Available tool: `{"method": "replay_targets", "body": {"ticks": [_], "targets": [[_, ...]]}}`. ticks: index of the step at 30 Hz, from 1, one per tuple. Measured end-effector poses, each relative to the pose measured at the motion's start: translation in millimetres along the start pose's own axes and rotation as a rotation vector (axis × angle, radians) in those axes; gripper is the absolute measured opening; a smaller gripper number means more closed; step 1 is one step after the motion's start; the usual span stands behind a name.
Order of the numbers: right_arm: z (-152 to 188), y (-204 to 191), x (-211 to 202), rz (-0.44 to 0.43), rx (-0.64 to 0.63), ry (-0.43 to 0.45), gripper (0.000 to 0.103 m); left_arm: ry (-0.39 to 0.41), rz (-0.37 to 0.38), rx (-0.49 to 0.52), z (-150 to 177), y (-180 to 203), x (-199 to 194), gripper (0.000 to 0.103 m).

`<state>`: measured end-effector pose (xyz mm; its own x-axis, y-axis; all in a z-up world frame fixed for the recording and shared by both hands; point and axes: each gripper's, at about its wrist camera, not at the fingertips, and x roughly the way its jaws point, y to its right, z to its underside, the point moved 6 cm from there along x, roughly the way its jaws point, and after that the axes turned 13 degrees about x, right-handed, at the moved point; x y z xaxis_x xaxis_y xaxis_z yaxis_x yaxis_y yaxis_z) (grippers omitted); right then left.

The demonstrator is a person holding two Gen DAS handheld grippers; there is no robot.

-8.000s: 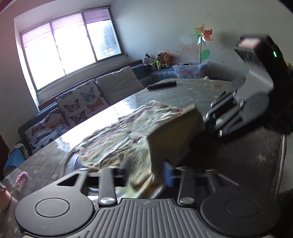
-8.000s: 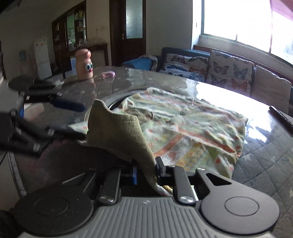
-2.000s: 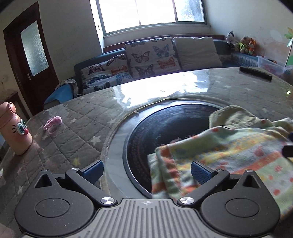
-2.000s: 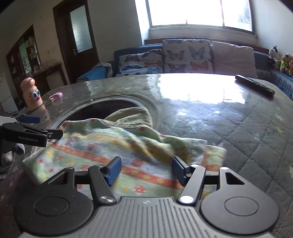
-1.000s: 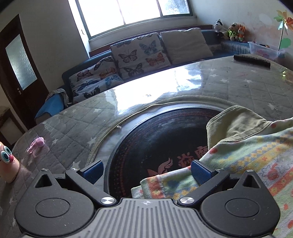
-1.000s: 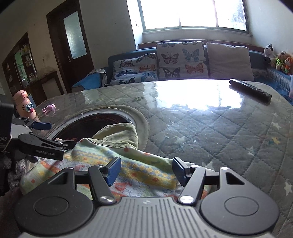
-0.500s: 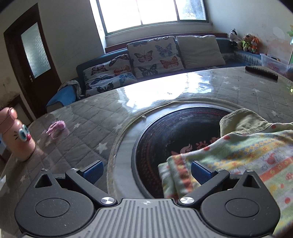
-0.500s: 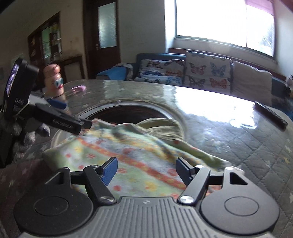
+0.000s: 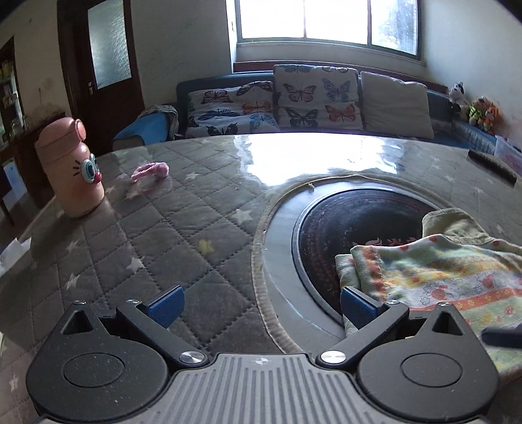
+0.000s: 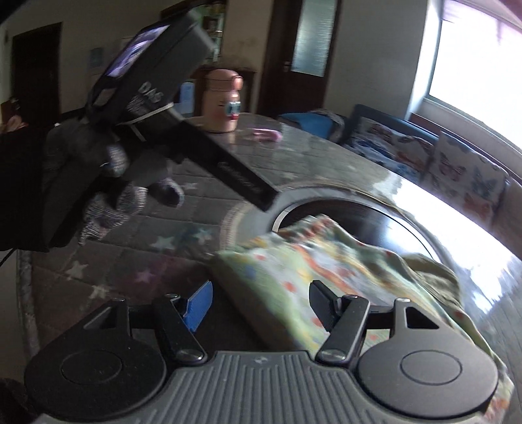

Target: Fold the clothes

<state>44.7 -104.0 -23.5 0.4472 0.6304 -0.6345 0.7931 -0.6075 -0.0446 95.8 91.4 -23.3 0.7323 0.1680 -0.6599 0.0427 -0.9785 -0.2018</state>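
Folded garment (image 9: 437,277) of pale yellow-green cloth with orange and red printed bands, olive collar showing at its far edge, lying flat on the tabletop (image 9: 182,208), partly over the dark round inset.

I log one round tabletop (image 9: 208,228) under a grey quilted star-print cover, a dark round inset (image 9: 352,221) at centre. On it: folded patterned garment (image 9: 440,277) across the inset's edge; pink cartoon-face bottle (image 9: 70,169); small pink item (image 9: 151,170); black remote (image 9: 492,166).

A home living room: butterfly-cushioned sofa (image 9: 293,98) under a window (image 9: 326,22), quilted table (image 9: 163,212).
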Motion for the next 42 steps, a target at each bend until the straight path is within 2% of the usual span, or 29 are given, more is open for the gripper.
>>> {"method": "replay_targets", "body": {"ticks": [3,9,13,15,25,31,35,36,39,41,42], "targets": [[-3.9,-11.5,13.1,-0.012,-0.021,-0.020,0.058,-0.004,0.015,-0.032,2.7,-6.1,-4.3,0.103],[-3.9,-18.1,30.1,0.019,-0.033,-0.044,0.049,-0.016,0.104,-0.095,0.5,-0.7,-2.7,0.103],[-6.7,-14.1,27.4,0.032,-0.003,-0.028,0.027,-0.044,0.174,-0.151,0.6,4.8,3.5,0.103],[-9.9,-10.7,24.1,0.019,0.031,-0.018,0.020,-0.060,0.209,-0.182,1.8,8.6,6.3,0.103],[-25.4,16.1,-9.6,-0.042,0.195,0.071,0.012,-0.130,0.351,-0.348,2.7,19.7,11.3,0.101],[-24.2,27.4,-25.8,-0.057,0.225,0.105,0.012,-0.139,0.458,-0.424,0.4,32.9,11.6,0.083],[-21.5,28.5,-26.8,-0.070,0.226,0.102,0.012,-0.151,0.498,-0.467,2.6,38.6,14.9,0.055],[-21.1,28.1,-26.4,-0.072,0.224,0.101,0.012,-0.152,0.503,-0.475,3.2,38.0,15.6,0.038],[-18.4,29.7,-26.9,-0.081,0.228,0.097,0.013,-0.152,0.502,-0.477,5.3,37.8,17.0,0.024],[-15.8,32.1,-29.6,-0.085,0.237,0.101,0.016,-0.151,0.496,-0.467,6.9,38.4,17.8,0.019],[-14.3,34.2,-31.6,-0.079,0.245,0.107,0.021,-0.151,0.493,-0.461,7.7,38.7,18.2,0.018]]}}
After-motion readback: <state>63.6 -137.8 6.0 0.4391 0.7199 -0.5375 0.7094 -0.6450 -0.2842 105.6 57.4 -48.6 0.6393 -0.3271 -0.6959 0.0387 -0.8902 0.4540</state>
